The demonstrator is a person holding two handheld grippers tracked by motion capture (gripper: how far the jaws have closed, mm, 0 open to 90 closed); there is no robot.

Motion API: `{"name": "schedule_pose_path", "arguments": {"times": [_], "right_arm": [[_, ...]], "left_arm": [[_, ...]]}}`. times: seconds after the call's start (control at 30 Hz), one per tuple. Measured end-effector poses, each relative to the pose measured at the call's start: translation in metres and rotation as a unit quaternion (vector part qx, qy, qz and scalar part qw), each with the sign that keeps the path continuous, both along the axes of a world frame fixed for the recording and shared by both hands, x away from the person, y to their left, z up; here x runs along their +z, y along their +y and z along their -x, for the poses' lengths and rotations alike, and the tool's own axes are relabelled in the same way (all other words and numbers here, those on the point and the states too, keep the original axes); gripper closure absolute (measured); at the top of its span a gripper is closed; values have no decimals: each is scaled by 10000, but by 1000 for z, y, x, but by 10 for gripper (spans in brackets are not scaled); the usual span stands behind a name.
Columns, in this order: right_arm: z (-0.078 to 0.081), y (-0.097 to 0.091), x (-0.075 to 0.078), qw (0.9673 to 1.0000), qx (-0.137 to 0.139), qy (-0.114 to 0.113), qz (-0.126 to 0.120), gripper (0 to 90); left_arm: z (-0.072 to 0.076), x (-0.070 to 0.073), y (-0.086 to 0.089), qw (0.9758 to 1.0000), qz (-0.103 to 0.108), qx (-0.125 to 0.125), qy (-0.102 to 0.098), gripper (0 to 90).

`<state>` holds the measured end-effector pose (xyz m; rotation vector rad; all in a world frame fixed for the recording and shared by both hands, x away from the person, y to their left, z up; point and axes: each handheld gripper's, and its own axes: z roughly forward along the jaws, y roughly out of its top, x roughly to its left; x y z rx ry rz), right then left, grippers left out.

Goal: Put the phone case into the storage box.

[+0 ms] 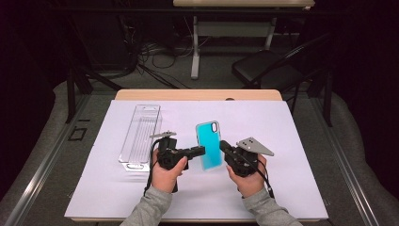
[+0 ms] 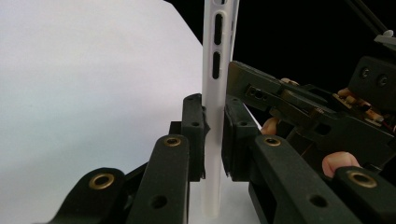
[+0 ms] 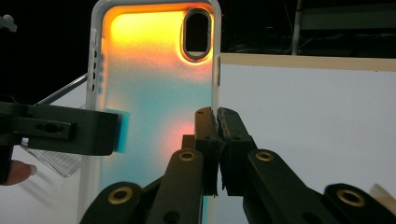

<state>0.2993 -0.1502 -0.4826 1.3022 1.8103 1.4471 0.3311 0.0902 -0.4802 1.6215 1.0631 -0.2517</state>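
You hold the phone case [image 1: 210, 145] upright above the worktop [image 1: 282, 141] between your 2 grippers: the left gripper [image 1: 200, 150] fingers pinch its left edge, the right gripper [image 1: 223, 146] fingers clench its right edge.

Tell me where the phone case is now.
In the high view the phone case is mid-table, gripped between the left tool and right tool, right of the clear tray.

Looks like a lab or recording studio, not a home: a wooden counter [image 1: 197, 94] under a white sheet [image 1: 291, 155], dark surroundings, grey carpet. Loose cables [image 1: 155, 59] lie behind, w/ a folding chair [image 1: 268, 68] & second desk [image 1: 242, 4]; background's too dim to tell more.
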Motion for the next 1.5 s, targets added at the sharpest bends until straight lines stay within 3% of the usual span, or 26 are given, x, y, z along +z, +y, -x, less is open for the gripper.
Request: {"name": "schedule_pose_path", "arguments": {"times": [1.03,1.23,1.5], "right_arm": [[-1,-1,-5,9999,131,-42,-56,861],[0,0,-5,9997,212,-65,-72,819],[3,0,-2,9989,400,-192,-159,697]], "left_arm": [[0,-3,3,9999,115,-37,-33,813],[0,-3,5,9998,170,-63,-61,814],[1,-2,8,9996,208,-93,-146,814]]}}
